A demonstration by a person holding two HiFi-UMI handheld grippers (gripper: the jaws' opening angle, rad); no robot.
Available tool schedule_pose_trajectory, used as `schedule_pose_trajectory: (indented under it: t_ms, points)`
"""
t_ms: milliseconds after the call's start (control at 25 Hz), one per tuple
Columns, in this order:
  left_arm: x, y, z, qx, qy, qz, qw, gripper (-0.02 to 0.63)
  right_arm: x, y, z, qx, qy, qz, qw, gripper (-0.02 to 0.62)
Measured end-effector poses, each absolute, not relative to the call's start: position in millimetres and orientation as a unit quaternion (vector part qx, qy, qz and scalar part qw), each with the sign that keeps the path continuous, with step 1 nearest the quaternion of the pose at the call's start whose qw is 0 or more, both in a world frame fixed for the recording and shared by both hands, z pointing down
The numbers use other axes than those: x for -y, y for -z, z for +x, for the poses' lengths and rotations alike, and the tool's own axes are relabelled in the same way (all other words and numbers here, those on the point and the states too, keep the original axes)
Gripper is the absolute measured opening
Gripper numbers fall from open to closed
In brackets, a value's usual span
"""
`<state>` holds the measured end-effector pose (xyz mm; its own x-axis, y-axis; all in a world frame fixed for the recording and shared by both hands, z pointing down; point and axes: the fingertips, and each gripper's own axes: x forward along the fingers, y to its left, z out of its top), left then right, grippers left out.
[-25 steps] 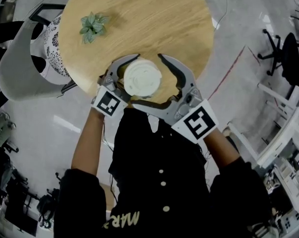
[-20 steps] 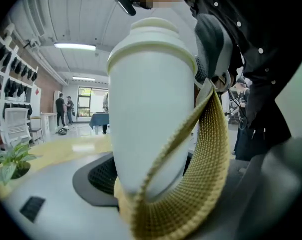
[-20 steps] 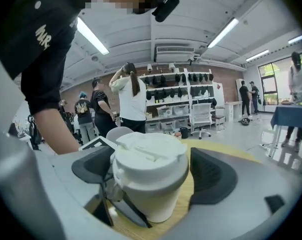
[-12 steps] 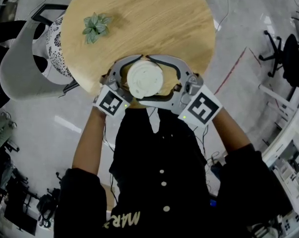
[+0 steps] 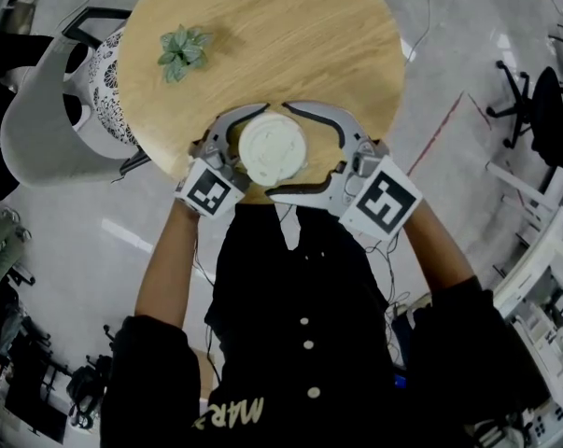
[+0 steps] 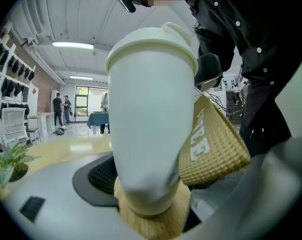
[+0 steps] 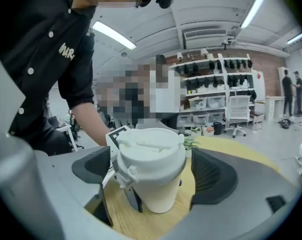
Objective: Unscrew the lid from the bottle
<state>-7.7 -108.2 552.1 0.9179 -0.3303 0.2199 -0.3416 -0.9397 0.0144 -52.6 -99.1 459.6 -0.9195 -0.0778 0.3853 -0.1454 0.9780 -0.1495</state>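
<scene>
A white bottle (image 5: 273,149) with a cream screw lid (image 7: 149,151) stands upright near the front edge of the round wooden table (image 5: 290,35). A gold woven strap (image 6: 211,144) hangs at its side. My left gripper (image 5: 253,152) comes in from the left and is shut on the bottle's body (image 6: 151,129), low down. My right gripper (image 5: 278,150) comes in from the right at lid height. Its jaws have just been opening, and its pads (image 7: 213,176) stand clear of the lid, which is between them.
A small potted plant (image 5: 183,49) sits at the table's far left. A white chair (image 5: 48,110) stands left of the table and a black office chair (image 5: 533,101) on the floor to the right. The person's dark shirt (image 5: 300,297) presses close to the table's front edge.
The right gripper swung in from the right around the lid, closed in on it, then rolled and spread a little. The left gripper and the bottle stayed put.
</scene>
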Motion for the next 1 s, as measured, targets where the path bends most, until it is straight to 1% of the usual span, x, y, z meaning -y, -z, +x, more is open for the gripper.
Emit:
schedule_pose_trajectory:
  t_ms: [200,240,320,440,600,720,840,920,1000]
  points:
    - [108.3,-552.3,-8.7,0.177,-0.108,0.978,0.03,0.374,107.8,-463.7,-53.0,0.948,-0.122,0.23,0.181,0.497]
    - [108.5,-552.4,-8.5,0.178,-0.109,0.978,0.029,0.374,110.0,-463.3,-55.2,0.946,-0.115,0.249,0.173,0.489]
    - [108.7,-552.7,-8.3,0.179,-0.11,0.977,0.03,0.374,114.7,-456.6,-60.2,0.95,-0.077,0.263,0.151,0.454]
    - [108.0,-552.5,-7.7,0.177,-0.114,0.977,0.032,0.374,115.0,-447.5,-62.8,0.965,-0.03,0.223,0.135,0.454]
    - [108.1,-552.6,-6.7,0.169,-0.115,0.979,0.028,0.374,105.2,-446.3,-63.2,0.991,-0.009,0.048,0.122,0.451]
    - [108.5,-553.5,-7.2,0.165,-0.116,0.979,0.03,0.374,102.0,-448.4,-63.9,0.991,-0.028,-0.044,0.126,0.451]
    - [107.7,-553.4,-8.1,0.165,-0.118,0.979,0.03,0.374,99.1,-450.7,-64.6,0.987,-0.036,-0.067,0.14,0.453]
    - [108.4,-552.7,-7.6,0.166,-0.118,0.979,0.03,0.374,101.4,-451.2,-63.8,0.988,-0.042,-0.048,0.142,0.454]
    - [108.6,-553.1,-7.9,0.165,-0.12,0.978,0.03,0.374,104.6,-454.5,-60.4,0.987,-0.058,-0.009,0.15,0.485]
